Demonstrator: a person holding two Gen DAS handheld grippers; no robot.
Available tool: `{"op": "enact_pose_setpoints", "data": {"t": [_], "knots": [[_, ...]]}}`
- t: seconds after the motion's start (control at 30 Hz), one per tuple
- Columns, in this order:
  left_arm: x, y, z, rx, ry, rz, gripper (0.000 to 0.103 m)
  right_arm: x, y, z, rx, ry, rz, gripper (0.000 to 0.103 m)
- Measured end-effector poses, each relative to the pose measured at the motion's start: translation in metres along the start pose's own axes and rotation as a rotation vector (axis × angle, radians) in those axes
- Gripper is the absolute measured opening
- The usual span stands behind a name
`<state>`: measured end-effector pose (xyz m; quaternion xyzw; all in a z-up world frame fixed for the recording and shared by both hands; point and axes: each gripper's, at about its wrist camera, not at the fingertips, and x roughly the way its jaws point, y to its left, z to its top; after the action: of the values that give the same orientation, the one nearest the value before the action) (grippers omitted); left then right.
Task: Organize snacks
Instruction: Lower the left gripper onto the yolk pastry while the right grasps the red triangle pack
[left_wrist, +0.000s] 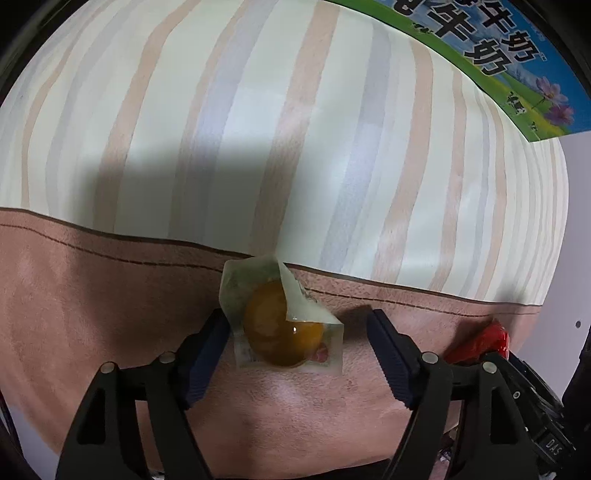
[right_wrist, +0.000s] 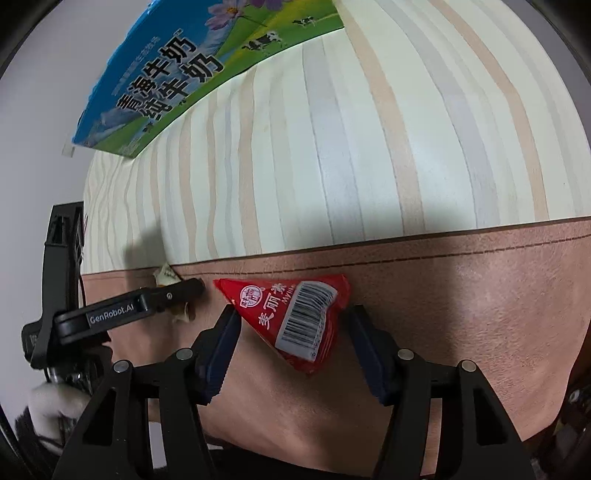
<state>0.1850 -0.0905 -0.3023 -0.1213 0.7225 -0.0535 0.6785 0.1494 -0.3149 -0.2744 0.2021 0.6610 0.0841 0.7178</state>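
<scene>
The clear-wrapped orange snack (left_wrist: 282, 325) is flanked by the wide-spread left gripper (left_wrist: 299, 354), nothing gripped; the red triangular packet (right_wrist: 295, 314) is likewise bracketed by the parted right gripper (right_wrist: 293, 349) on the brown mat (right_wrist: 480, 314), milk carton (right_wrist: 177, 74) beyond

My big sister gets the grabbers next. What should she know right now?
Left gripper: open, jaws either side of the clear packet with the orange snack, not squeezing yet.
Right gripper: open around the red triangle packet, not squeezing either.
Both snacks lie on the brown mat, near its far edge.
The milk carton box sits at the back on the striped table.
Done: nothing picked up yet.
Left: close on each snack, lift, and put them where they belong.
</scene>
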Motion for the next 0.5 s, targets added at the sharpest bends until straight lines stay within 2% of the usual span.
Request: {"op": "enact_pose_setpoints", "data": {"t": [0.1,0.17,0.2,0.43,0.5], "knots": [[-0.008,0.006,0.005,-0.039,0.008,-0.032,0.075,-0.007,0.000,-0.001,-0.007,-0.014,-0.004,0.064],[-0.006,0.011,0.004,-0.045,0.011,-0.045,0.075,-0.014,-0.005,-0.002,-0.013,-0.023,-0.007,0.078],[-0.005,0.016,0.002,-0.041,0.013,-0.045,0.075,-0.014,-0.005,-0.001,-0.014,-0.027,-0.011,0.081],[0.010,0.009,0.005,-0.012,-0.009,0.025,0.075,0.001,0.008,0.008,-0.038,-0.025,-0.041,0.082],[0.010,0.003,0.004,0.012,-0.029,0.054,0.066,0.005,0.010,0.008,-0.039,-0.028,-0.052,0.081]]}}
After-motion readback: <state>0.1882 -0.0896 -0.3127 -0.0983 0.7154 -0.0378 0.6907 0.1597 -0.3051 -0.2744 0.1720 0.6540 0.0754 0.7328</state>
